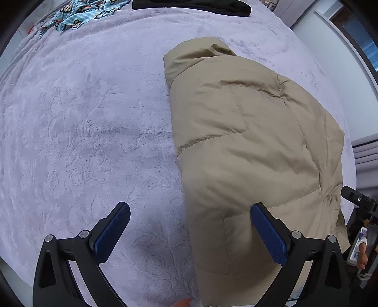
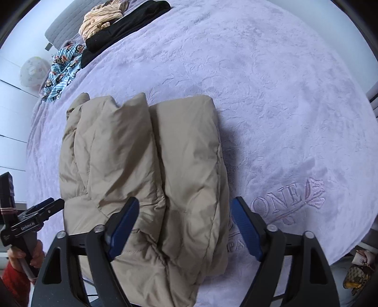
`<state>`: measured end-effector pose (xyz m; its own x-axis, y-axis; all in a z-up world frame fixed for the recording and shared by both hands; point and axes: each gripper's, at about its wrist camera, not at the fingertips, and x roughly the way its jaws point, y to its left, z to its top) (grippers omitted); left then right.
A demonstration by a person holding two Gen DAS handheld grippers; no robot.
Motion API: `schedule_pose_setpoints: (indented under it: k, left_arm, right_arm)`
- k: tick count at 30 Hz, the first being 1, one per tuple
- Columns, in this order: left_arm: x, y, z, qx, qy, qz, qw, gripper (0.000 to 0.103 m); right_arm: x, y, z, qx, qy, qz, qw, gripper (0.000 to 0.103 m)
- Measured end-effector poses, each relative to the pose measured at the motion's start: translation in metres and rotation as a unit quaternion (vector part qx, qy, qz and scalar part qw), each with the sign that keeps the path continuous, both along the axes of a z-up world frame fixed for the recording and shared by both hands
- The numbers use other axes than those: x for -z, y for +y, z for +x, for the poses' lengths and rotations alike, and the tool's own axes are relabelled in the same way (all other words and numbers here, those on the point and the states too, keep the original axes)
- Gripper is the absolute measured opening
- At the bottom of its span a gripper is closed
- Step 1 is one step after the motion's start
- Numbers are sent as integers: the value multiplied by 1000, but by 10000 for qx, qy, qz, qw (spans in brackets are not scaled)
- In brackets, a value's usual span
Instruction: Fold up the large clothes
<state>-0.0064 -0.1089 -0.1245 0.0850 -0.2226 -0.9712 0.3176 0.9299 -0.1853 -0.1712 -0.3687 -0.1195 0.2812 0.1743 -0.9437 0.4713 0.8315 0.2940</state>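
Left wrist view: the left hand-held gripper (image 1: 190, 230) points down at the bed (image 1: 89, 122) with its blue pads (image 1: 113, 232) spread wide and nothing between them. One pad hangs over bare lilac blanket, the other over the near edge of the folded beige puffer jacket (image 1: 255, 141); whether it touches the fabric cannot be told. The jacket lies on the right half of the bed, a quilted bundle with its collar end far from the camera. A monkey-print cloth (image 1: 78, 13) and a black garment (image 1: 191, 7) lie at the far edge.

Right wrist view: the right hand-held gripper (image 2: 183, 226) stands wide open, straddling the jacket's near end without pressing it. At left, the other gripper's body reads "GenRoboAI". The blanket bears embroidered letters "ONE" (image 2: 287, 197) and "PA". The jacket (image 2: 146, 165) shows two puffy folded lobes side by side.
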Motion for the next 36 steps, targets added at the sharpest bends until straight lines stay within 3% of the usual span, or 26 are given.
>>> schedule_pose_setpoints:
  k: [3, 11, 14, 16, 19, 22, 24, 27, 32, 36]
  left_arm:
    - [2, -4, 3, 4, 52, -202, 9998, 102]
    - [26, 3, 18, -97, 803, -1149, 9901, 102]
    - [35, 7, 22, -127, 1053, -1468, 9835, 102]
    - [45, 10, 26, -155, 1261, -1696, 9773, 102]
    - [55, 12, 32, -172, 1473, -1986, 9688, 102]
    - [65, 11, 38, -156, 1711, -2328, 9572, 102]
    - [71, 9, 40, -176, 1832, -2521, 9500, 102]
    - [76, 2, 44, -114, 1829, -2533, 9499, 102]
    - [82, -17, 45, 75, 1660, -2268, 9597, 103]
    - [89, -24, 41, -66, 1712, -2182, 9607, 103]
  right_arm:
    - [14, -11, 0, -37, 21, 381, 9993, 91]
    - [50, -33, 2, -130, -161, 1542, 9878, 92]
    - [52, -37, 3, -152, -347, 1837, 9822, 93]
    - [56, -37, 7, -278, -283, 1744, 9839, 103]
    - [68, -41, 13, -399, -148, 1632, 9857, 103]
    - [83, -47, 20, -325, -182, 2090, 9772, 103]
    - [88, -48, 24, -249, -419, 2651, 9630, 103]
    - [89, -44, 32, -291, -681, 3199, 9446, 103]
    - [98, -20, 55, -985, -246, 2798, 9547, 103]
    - [109, -1, 74, -1285, 69, 2711, 9539, 103]
